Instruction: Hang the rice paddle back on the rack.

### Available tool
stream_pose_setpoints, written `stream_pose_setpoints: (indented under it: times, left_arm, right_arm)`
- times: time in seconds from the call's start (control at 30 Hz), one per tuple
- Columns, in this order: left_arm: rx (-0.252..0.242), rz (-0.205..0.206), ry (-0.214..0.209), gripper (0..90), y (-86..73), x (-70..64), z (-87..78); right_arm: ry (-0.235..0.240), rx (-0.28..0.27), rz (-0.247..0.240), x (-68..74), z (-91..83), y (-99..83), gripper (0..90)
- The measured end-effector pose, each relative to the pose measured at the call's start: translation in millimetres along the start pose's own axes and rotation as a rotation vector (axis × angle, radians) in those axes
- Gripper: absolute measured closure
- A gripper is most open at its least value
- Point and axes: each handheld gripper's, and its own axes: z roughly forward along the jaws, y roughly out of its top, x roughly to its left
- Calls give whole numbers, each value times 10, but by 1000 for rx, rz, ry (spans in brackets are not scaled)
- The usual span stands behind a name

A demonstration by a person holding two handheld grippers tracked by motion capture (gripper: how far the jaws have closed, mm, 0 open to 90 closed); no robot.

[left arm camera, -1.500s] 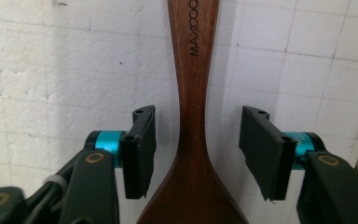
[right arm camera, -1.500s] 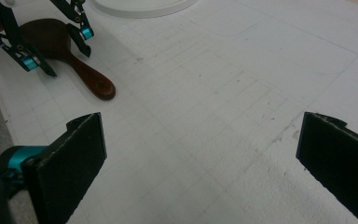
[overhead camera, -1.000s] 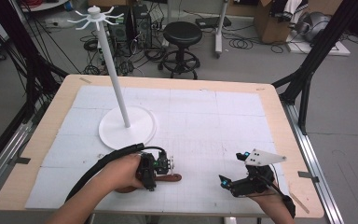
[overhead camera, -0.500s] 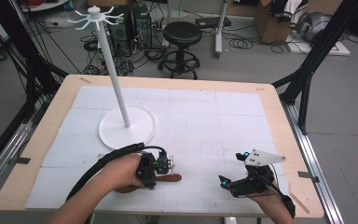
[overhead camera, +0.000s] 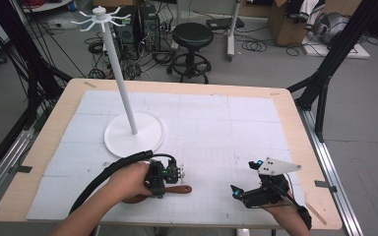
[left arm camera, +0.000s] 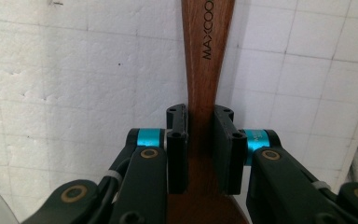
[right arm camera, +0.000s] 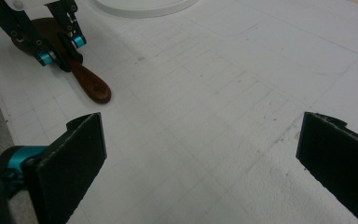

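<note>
A dark brown wooden utensil lies low at the table's front left, its handle marked "MAXCOO". My left gripper is shut on that handle, the two black jaws pressed against its sides. Whether the wood rests on the mat or hangs just above it, I cannot tell. The handle's rounded end pokes out past the left gripper in the right gripper view. My right gripper sits at the front right, open, with bare mat between its pads.
A white stand with a tall pole and a round base rises at the back left, hooks at its top. A white gridded mat covers the wooden table. A stool and cables lie beyond.
</note>
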Motion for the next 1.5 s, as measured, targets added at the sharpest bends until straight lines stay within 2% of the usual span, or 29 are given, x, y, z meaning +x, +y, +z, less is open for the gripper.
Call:
stream_pose_setpoints:
  times: [0.1, 0.27, 0.33, 0.6, 0.87, 1.23, 1.4, 1.5]
  left_arm:
    - [-5, 16, 1, 768, -7, -3, -4]
    - [-15, 18, -15, 770, -23, 0, -12]
    - [-47, 20, -26, 770, -39, -10, -13]
    - [-97, 15, -36, 772, -94, -19, -39]
    - [-126, 26, -18, 774, -115, -52, -103]
    - [-187, 3, -14, 774, -147, -76, -202]
    - [-229, 14, 25, 775, -187, -81, -267]
    - [-252, 2, 39, 776, -215, -86, -299]
  right_arm:
    - [2, 1, 3, 3, 2, 0, 5]
    - [-2, -3, 3, -7, -9, -3, 5]
    - [-3, -4, 1, -16, -13, -6, 5]
    - [-1, -2, 3, -11, -8, -6, 5]
    - [-2, 0, 6, -14, -5, -13, 5]
    - [6, 2, 6, -10, 7, -20, 5]
    - [7, 3, 7, -6, 14, -19, 5]
    - [7, 4, 6, -6, 15, -20, 5]
